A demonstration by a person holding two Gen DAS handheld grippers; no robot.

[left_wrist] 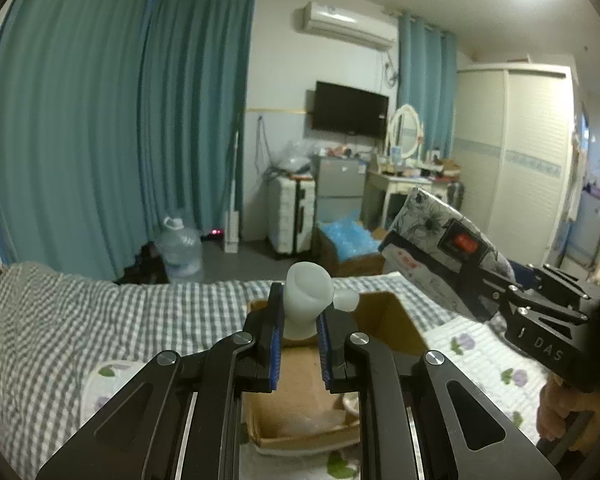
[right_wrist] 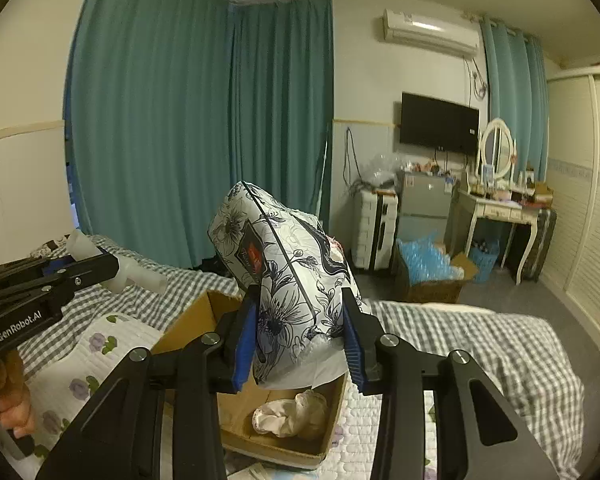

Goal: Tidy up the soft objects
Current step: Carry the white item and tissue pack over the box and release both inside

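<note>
In the left wrist view my left gripper [left_wrist: 299, 320] is shut on the neck of a pale white soft rubbery piece [left_wrist: 308, 288], held above an open cardboard box [left_wrist: 396, 320] on the bed. The right gripper [left_wrist: 492, 292] comes in from the right, carrying a black-and-white floral padded pouch [left_wrist: 432, 236]. Seen from the right wrist, my right gripper [right_wrist: 300, 332] is shut on that floral pouch [right_wrist: 292, 272], both pads against its sides, over the box [right_wrist: 188, 320]. A crumpled pale cloth [right_wrist: 292, 412] lies inside the box. The left gripper [right_wrist: 108, 268] holds the white piece [right_wrist: 140, 276] at the left.
The box rests on a floral quilted pad [right_wrist: 100, 352] over a grey checked bedsheet [left_wrist: 100, 320]. Beyond the bed are teal curtains [left_wrist: 100, 120], a water jug [left_wrist: 178, 248], a carton of blue items [right_wrist: 428, 268], a dressing table [right_wrist: 496, 208] and a wardrobe [left_wrist: 520, 152]. A person's hand [right_wrist: 8, 400] grips the left handle.
</note>
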